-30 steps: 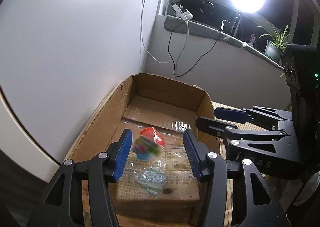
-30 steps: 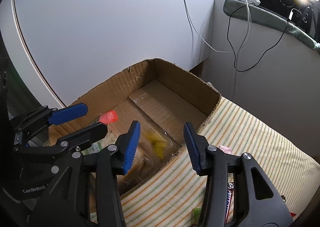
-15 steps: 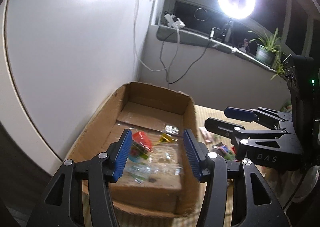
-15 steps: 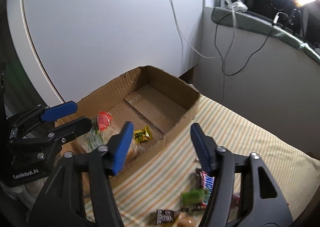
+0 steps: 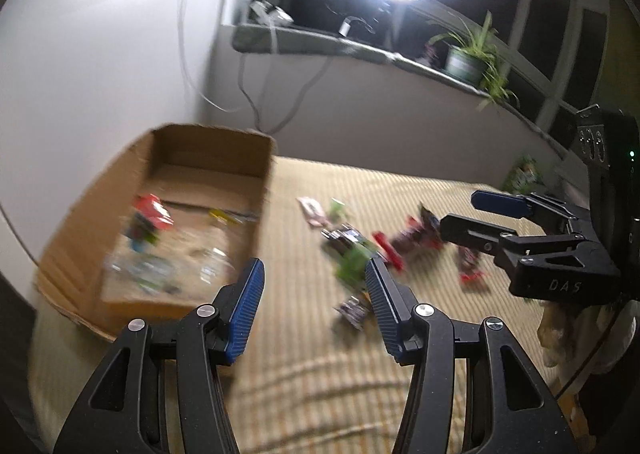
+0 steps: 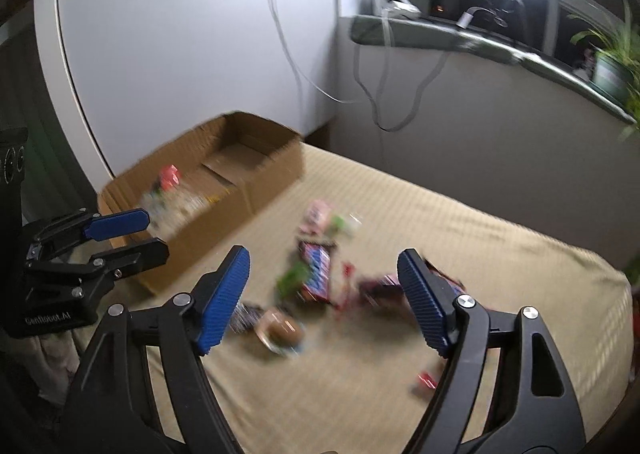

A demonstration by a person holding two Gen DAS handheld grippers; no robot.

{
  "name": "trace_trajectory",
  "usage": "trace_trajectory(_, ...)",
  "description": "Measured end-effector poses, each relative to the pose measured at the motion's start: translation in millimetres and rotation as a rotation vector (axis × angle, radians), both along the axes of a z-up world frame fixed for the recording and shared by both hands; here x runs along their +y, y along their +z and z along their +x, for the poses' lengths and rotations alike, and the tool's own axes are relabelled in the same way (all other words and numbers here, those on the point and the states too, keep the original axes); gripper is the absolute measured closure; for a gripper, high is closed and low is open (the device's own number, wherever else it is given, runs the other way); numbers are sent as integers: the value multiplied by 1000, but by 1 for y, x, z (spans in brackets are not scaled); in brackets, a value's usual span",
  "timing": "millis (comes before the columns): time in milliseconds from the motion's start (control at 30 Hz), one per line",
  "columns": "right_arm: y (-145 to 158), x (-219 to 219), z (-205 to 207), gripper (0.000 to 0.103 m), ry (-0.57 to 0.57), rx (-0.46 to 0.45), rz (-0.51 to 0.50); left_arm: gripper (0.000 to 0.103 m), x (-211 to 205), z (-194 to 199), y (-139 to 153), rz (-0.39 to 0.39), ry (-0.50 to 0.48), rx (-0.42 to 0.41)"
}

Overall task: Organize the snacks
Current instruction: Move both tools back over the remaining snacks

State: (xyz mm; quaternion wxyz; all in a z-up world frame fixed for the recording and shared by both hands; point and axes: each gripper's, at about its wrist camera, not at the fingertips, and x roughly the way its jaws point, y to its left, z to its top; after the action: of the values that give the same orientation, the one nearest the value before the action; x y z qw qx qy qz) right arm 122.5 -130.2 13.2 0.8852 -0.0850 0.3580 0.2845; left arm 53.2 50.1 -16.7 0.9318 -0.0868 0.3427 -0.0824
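1. You are working with a task that looks partly done: the box (image 5: pixel 180 214) at the far left is already holding a few snacks, among them a red-topped bag (image 5: pixel 150 212) and a small yellow packet (image 5: pixel 224 215).
2. You are leaving most of the snacks outside. The pile (image 6: pixel 320 274) is lying on the striped cloth (image 6: pixel 500 274), to the right of the box and apart from it; blur is hiding most labels, so I am not counting them.
3. You are holding the left gripper (image 5: pixel 312 310) with its jaws apart and nothing between them; it is hovering near the box's near right corner.
4. You are opening the right gripper (image 6: pixel 324 294), its jaws are spreading wide and empty, and it is pointing down over the pile.
5. You are, as I judge it, heading for the next pick; many trips to the box are still waiting for you.
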Motion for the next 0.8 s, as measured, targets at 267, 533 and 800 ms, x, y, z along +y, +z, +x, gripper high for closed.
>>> trace_trajectory(267, -31, -74, -22, 24, -149, 36, -77, 51, -33, 11, -22, 5, -78, 63)
trace_trajectory(533, -49, -132, -25, 24, -274, 85, -93, 51, -61, 23, -41, 55, -137, 107)
trace_trajectory(800, -68, -172, -22, 24, -374, 156, -94, 51, -70, 36, -53, 87, -155, 137)
